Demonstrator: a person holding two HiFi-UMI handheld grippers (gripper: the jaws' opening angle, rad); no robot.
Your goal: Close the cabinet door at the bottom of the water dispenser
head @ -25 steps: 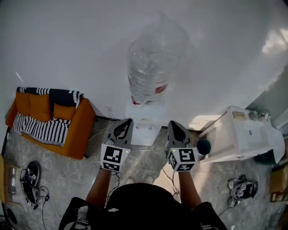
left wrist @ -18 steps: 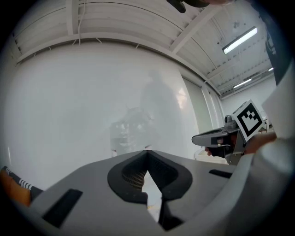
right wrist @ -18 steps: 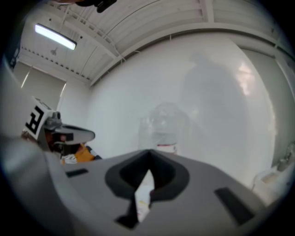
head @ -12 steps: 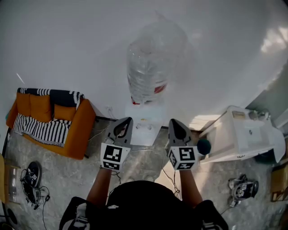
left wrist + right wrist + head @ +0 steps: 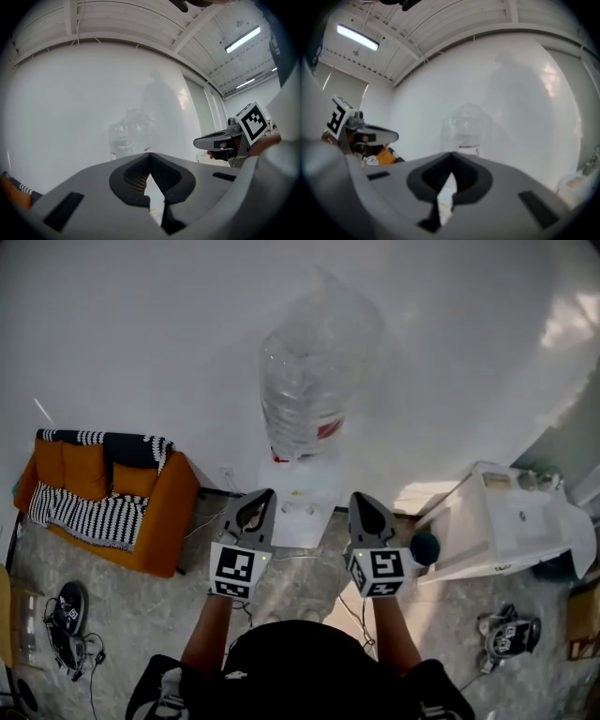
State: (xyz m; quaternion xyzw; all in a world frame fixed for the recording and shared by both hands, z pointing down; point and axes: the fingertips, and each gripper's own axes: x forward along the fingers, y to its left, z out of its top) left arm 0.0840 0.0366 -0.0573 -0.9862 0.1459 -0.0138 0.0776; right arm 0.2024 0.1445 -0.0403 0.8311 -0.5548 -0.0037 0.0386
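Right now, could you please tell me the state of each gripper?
Left gripper: jaws closed, holding nothing.
Right gripper: jaws closed, holding nothing.

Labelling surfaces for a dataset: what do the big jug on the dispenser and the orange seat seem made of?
The jug looks like clear, glossy plastic: the wall shows through it, with ribbed highlights. The orange seat seems matte fabric upholstery, showing no shine, though the weave is too small to confirm.
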